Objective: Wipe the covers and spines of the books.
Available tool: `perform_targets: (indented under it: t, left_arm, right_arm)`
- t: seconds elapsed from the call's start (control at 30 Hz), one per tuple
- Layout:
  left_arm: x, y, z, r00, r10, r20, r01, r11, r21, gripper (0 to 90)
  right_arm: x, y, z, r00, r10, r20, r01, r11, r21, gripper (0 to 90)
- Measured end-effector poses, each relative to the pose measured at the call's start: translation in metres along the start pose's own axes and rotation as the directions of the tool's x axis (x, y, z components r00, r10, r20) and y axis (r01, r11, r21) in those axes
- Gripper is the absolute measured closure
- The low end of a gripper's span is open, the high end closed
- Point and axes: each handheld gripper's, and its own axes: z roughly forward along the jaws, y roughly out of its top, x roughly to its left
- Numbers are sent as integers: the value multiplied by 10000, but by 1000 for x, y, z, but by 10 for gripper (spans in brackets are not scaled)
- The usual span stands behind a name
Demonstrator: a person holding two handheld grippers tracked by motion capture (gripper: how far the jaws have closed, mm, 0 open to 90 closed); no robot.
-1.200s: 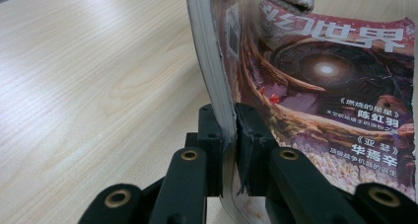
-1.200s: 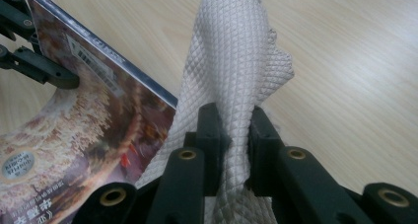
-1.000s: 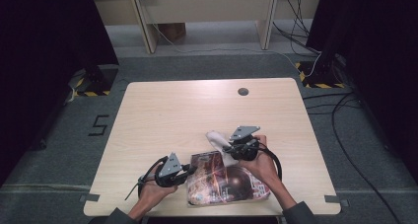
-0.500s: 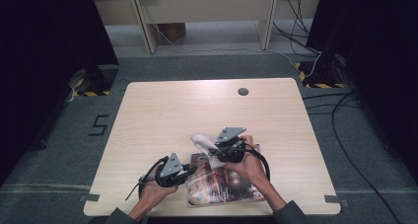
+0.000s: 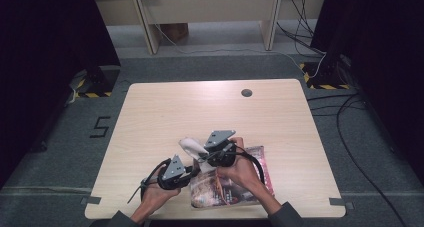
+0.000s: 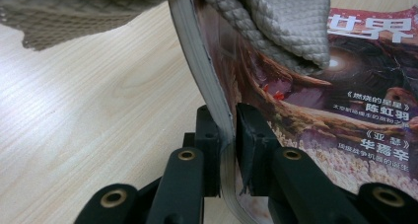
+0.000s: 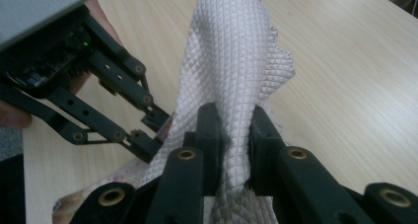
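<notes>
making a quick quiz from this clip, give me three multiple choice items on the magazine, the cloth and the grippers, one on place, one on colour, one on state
1. Where does the magazine lie on the table?
A. far edge
B. near edge, by the person
C. left corner

2. What colour is the cloth?
A. pale grey-white
B. dark blue
C. red

3. What is the left gripper doing?
A. hanging open
B. shut on the cloth
C. shut on the magazine

Answers:
1 B, the high view shows it by the forearms.
2 A, its quilted weave is pale in the right gripper view.
3 C, its jaws pinch the page edge; the right gripper clamps the cloth.
</notes>
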Motion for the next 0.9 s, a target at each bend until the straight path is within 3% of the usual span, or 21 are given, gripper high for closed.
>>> perform_targets:
  t: [0.23, 0.53, 0.7, 0.8, 0.9]
  left_arm:
    - [-1, 1, -1, 10000, 13, -48, -14, 10000, -49, 796]
    - [-2, 1, -1, 9999, 133, -65, -133, 9999, -80, 797]
    - [-3, 2, -1, 9997, 199, -119, -200, 9998, -56, 796]
    - [-3, 2, -1, 9995, 281, -136, -282, 9996, -63, 794]
    - [-3, 3, -2, 9995, 271, -130, -272, 9996, -86, 794]
  right_arm:
    - [-10, -6, -3, 9996, 230, 138, -233, 9994, 236, 795]
    - [4, 7, -1, 9999, -150, -69, 150, 9998, 113, 794]
    - [-4, 2, -4, 10000, -42, -11, 43, 9996, 268, 794]
    - [-9, -4, -5, 9997, 250, 51, -252, 9990, 362, 794]
    - [-8, -1, -6, 9999, 101, 39, -103, 9993, 348, 793]
